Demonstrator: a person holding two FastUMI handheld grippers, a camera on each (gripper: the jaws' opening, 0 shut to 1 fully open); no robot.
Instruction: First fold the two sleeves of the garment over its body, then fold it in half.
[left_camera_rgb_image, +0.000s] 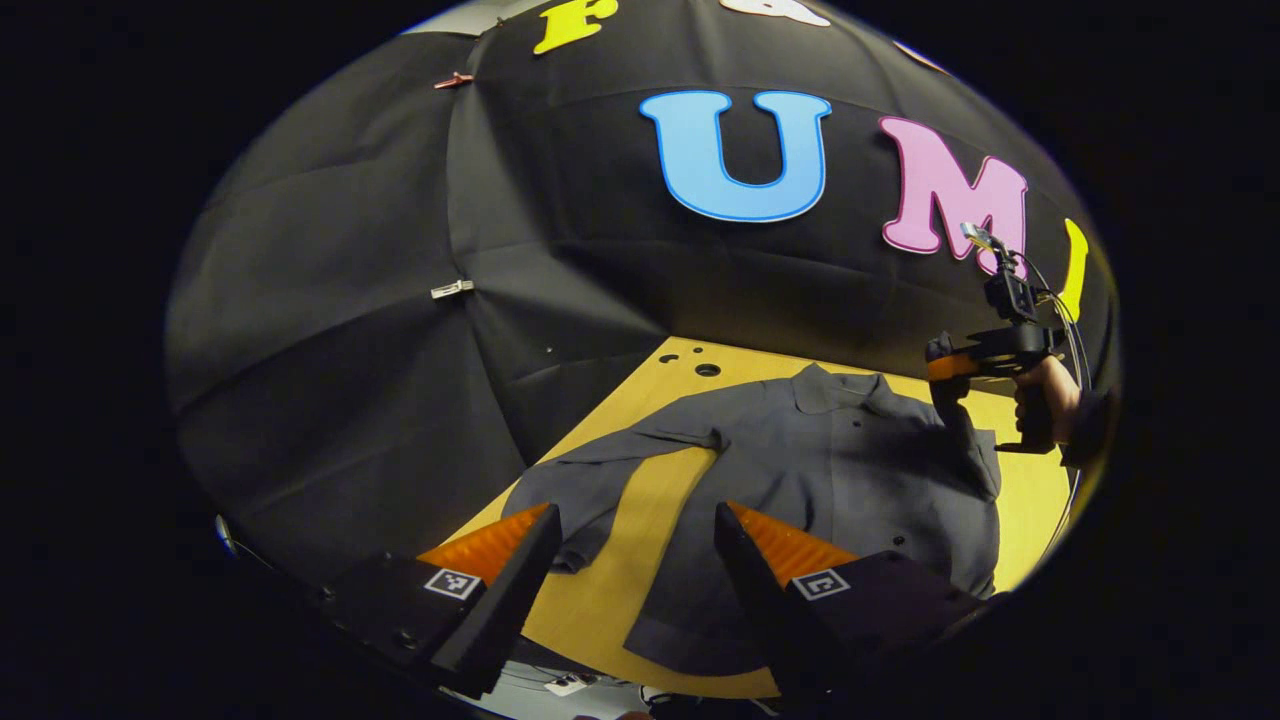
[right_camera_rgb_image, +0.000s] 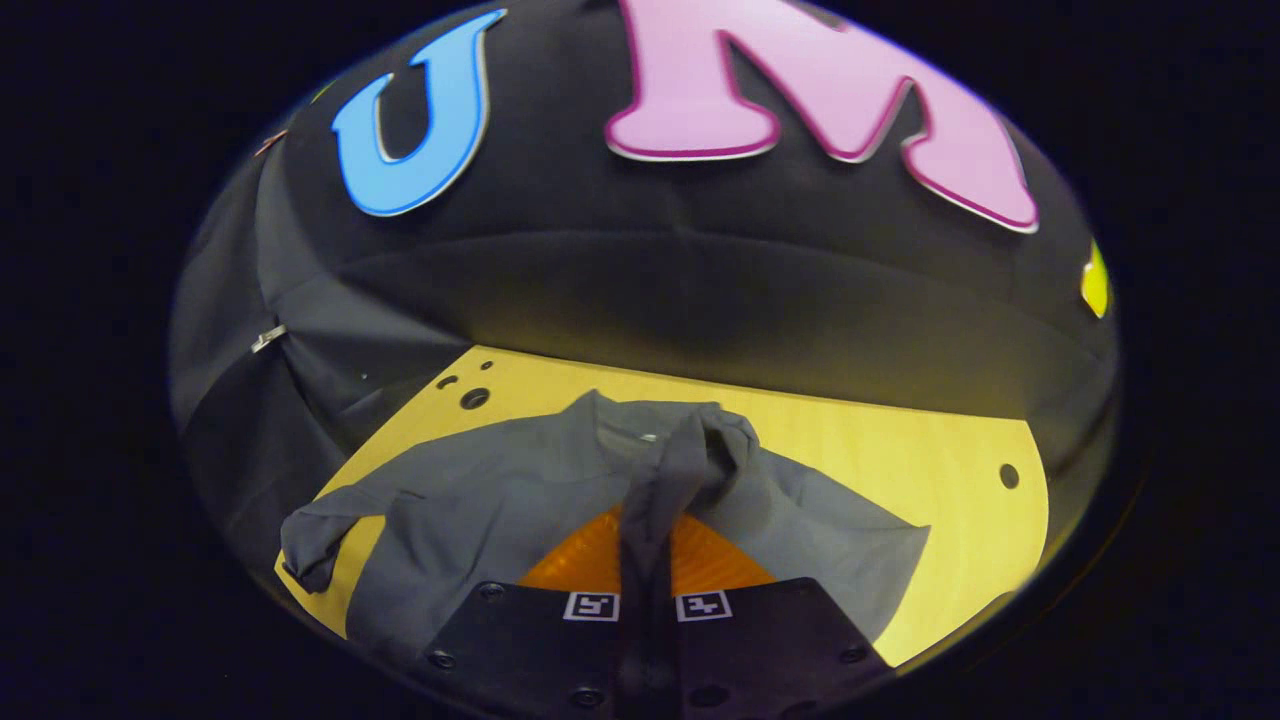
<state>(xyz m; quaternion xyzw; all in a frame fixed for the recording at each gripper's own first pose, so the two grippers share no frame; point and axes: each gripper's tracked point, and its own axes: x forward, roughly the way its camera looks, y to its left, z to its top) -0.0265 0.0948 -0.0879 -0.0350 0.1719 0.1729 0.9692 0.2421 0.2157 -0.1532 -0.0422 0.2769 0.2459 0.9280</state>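
A dark grey collared shirt (left_camera_rgb_image: 830, 470) lies face up on the yellow wooden table (left_camera_rgb_image: 1035, 500). Its one sleeve (left_camera_rgb_image: 565, 480) stretches out flat toward the left. My left gripper (left_camera_rgb_image: 640, 555) hovers open above the gap between that sleeve and the body, holding nothing. In the left gripper view the right gripper (left_camera_rgb_image: 945, 390), held by a hand (left_camera_rgb_image: 1045, 400), pinches cloth at the shirt's far side. In the right gripper view my right gripper (right_camera_rgb_image: 648, 525) is shut on the other sleeve (right_camera_rgb_image: 700, 450), lifted and bunched over the shirt (right_camera_rgb_image: 480, 510).
The table (right_camera_rgb_image: 900, 450) has round holes near its back corner (right_camera_rgb_image: 474, 398) and at its right side (right_camera_rgb_image: 1008, 475). The black cloth wall rises close behind the table. Bare wood lies to the right of the shirt in the right gripper view.
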